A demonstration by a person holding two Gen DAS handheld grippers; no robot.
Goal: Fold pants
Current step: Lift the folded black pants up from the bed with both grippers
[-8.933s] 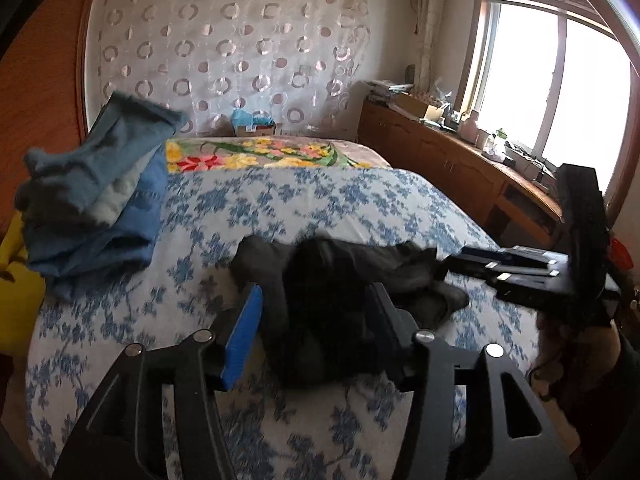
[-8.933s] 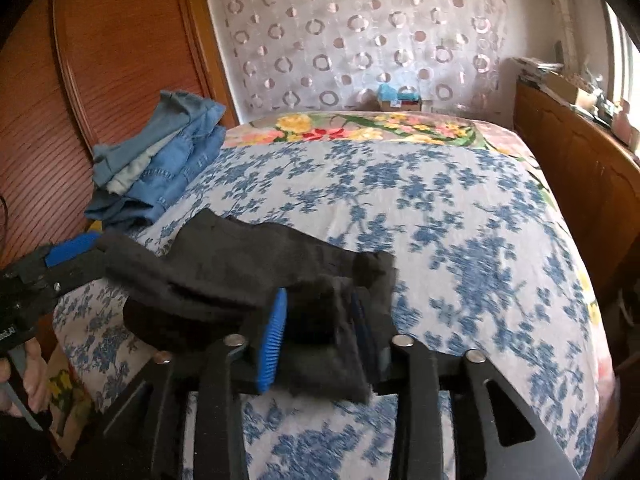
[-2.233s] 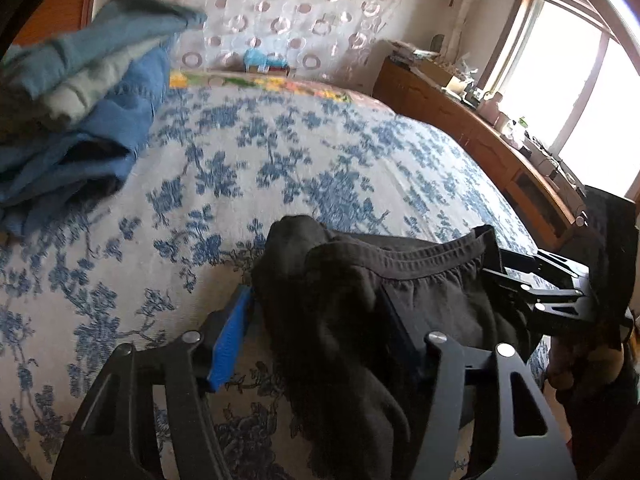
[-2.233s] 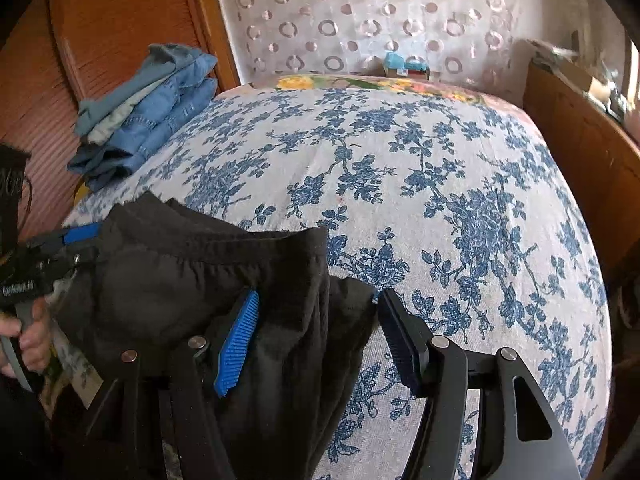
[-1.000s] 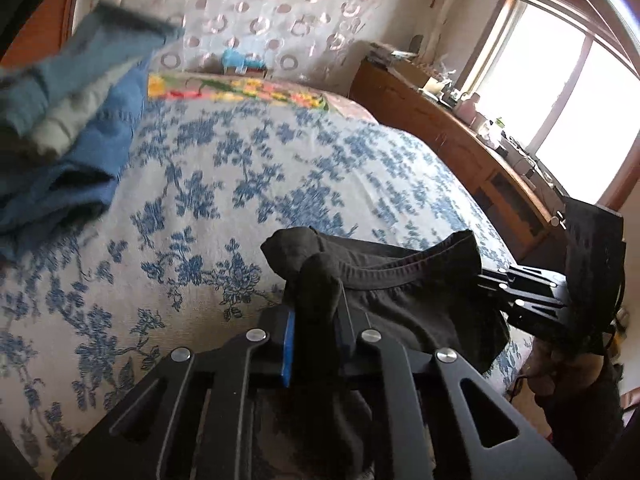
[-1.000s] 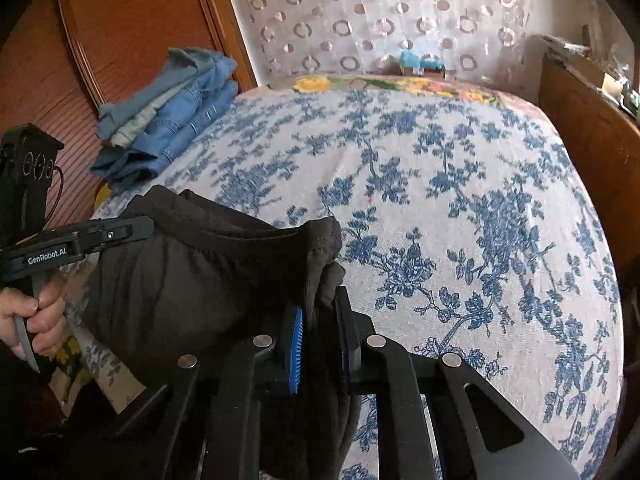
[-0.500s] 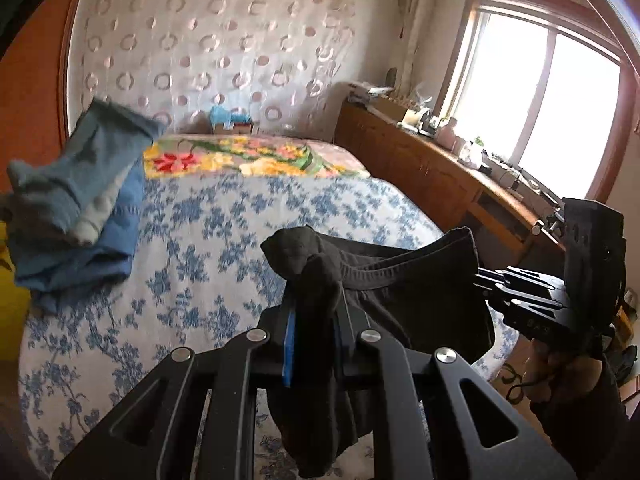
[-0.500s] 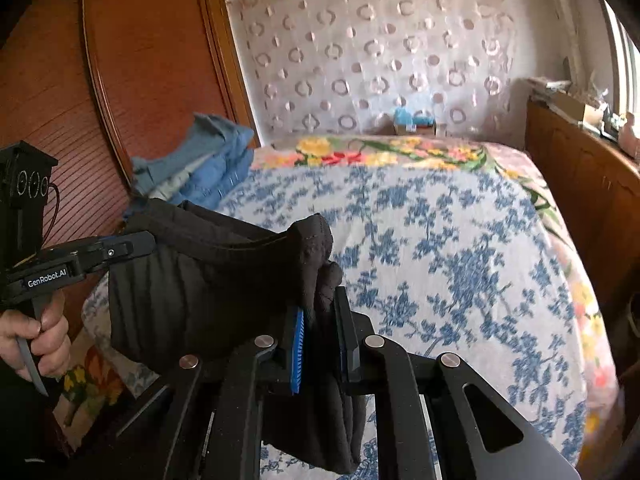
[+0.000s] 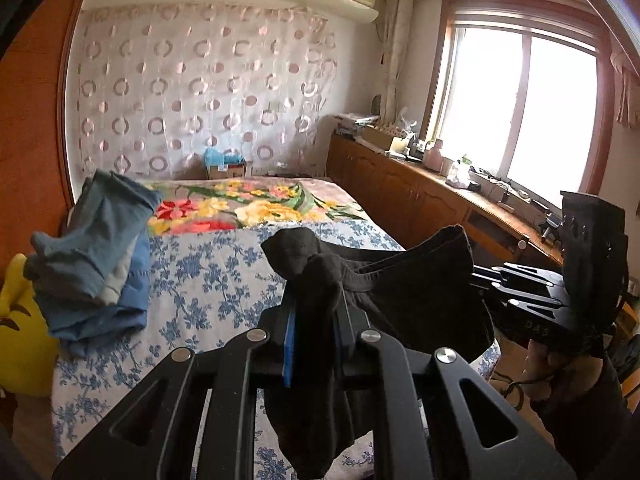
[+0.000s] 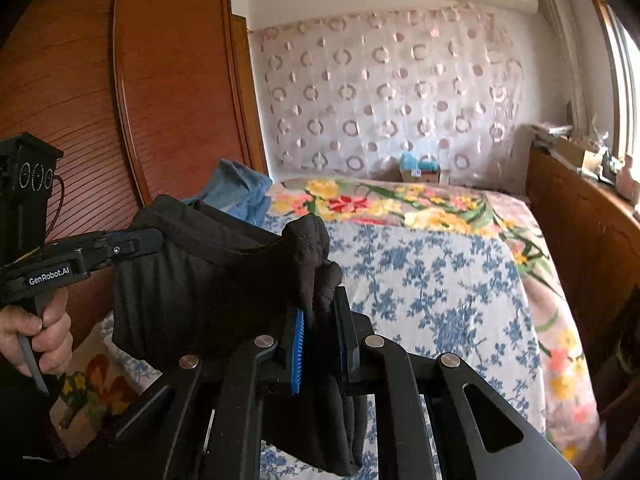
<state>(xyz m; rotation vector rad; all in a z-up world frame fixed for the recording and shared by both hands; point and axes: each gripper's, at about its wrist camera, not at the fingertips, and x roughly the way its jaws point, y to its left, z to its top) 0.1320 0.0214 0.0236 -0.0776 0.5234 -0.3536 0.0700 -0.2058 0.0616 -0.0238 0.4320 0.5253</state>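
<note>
The black pants (image 9: 420,296) hang in the air above the near end of the bed, stretched by the waistband between both grippers. My left gripper (image 9: 316,320) is shut on one waistband corner, with cloth bunched above and drooping below its fingers. My right gripper (image 10: 320,320) is shut on the other corner of the pants (image 10: 200,292). Each gripper shows in the other's view: the right gripper (image 9: 492,284) at the right, the left gripper (image 10: 140,244) at the left. The legs hang out of sight below.
The bed (image 9: 208,280) has a blue-flowered sheet and a bright floral blanket (image 9: 248,204) at the far end. A pile of blue jeans (image 9: 96,256) lies on its left side. A wooden wardrobe (image 10: 120,120) stands left, a low cabinet (image 9: 420,200) under the window right.
Both grippers closed on the waistband about a second ago and have since lifted the pants off the bed, holding them higher and spread between them.
</note>
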